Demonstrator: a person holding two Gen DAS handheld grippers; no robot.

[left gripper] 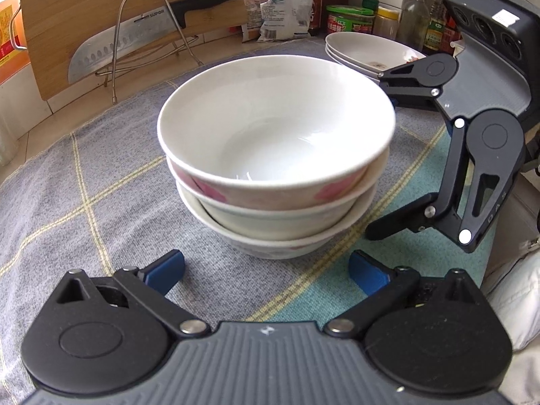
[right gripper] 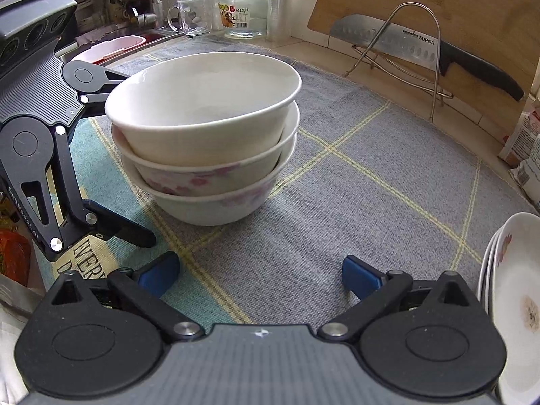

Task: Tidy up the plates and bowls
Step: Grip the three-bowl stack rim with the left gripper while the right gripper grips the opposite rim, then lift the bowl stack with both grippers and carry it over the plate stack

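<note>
A stack of three white bowls with pink flower marks (left gripper: 275,155) stands on the grey checked cloth (left gripper: 101,182); it also shows in the right wrist view (right gripper: 206,135). A stack of white plates (left gripper: 368,54) lies behind it, and at the right edge of the right wrist view (right gripper: 513,303). My left gripper (left gripper: 266,273) is open and empty, just in front of the bowls; it shows in the right wrist view (right gripper: 114,155). My right gripper (right gripper: 260,276) is open and empty; from the left wrist view it (left gripper: 381,152) sits right of the bowls, jaws wide.
A bamboo cutting board with a cleaver (left gripper: 128,47) on a wire rack leans at the back. Jars and bottles (left gripper: 415,20) and food bags (left gripper: 283,6) line the wall. A glass mug (right gripper: 192,17), a glass jar (right gripper: 243,10) and a sink stand behind the cloth.
</note>
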